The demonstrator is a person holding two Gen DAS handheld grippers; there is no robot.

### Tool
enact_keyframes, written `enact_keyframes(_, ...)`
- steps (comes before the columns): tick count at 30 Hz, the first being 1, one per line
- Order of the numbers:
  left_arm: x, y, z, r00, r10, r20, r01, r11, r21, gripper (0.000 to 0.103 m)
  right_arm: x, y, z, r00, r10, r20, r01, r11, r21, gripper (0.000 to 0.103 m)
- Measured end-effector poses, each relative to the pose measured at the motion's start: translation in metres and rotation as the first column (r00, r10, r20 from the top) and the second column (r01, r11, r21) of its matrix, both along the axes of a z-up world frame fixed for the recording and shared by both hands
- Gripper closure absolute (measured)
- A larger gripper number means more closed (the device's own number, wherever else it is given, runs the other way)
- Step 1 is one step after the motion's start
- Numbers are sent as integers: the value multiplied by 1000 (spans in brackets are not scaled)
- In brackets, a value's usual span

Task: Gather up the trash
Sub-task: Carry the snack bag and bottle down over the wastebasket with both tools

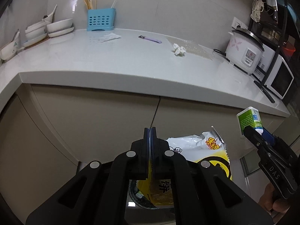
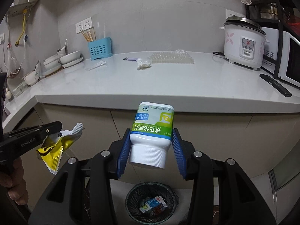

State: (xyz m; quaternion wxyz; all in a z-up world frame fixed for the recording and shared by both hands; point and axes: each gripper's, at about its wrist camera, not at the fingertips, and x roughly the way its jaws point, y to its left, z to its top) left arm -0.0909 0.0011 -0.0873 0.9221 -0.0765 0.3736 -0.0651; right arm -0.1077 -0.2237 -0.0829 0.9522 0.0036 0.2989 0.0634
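Observation:
My left gripper [image 1: 150, 131] is shut on a yellow and white snack wrapper [image 1: 196, 146], which hangs below the counter edge; the same wrapper [image 2: 56, 144] shows at the left of the right wrist view. My right gripper [image 2: 151, 146] is shut on a white and green pill bottle [image 2: 152, 131], cap toward the camera, over a black mesh bin [image 2: 151, 200] on the floor holding several scraps. The bottle [image 1: 248, 119] also appears at the right of the left wrist view. On the counter [image 1: 131, 61] lie a crumpled tissue [image 1: 179, 49] and a purple razor [image 1: 151, 39].
Bubble wrap [image 2: 170, 57] lies at the counter's back. Bowls [image 1: 56, 27] are stacked at the left, beside a blue utensil holder [image 1: 100, 19]. A rice cooker [image 1: 243, 50] and microwave [image 1: 277, 76] stand at the right. A small clear packet [image 1: 108, 37] lies on the counter. Cabinet doors [image 1: 93, 121] are below.

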Motion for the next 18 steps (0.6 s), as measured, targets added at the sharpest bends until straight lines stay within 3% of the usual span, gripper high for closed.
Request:
enact_keyframes(7, -18, -9, -57, 998, -38, -58, 38, 999, -8, 102, -13, -11, -66, 995, -2, -97, 2, 1000, 5, 61)
enact_keyframes(18, 14, -11, -179, 979, -26, -201, 21, 999, -30, 102, 10, -15, -191, 961, -18, -277, 11, 1000, -26, 61)
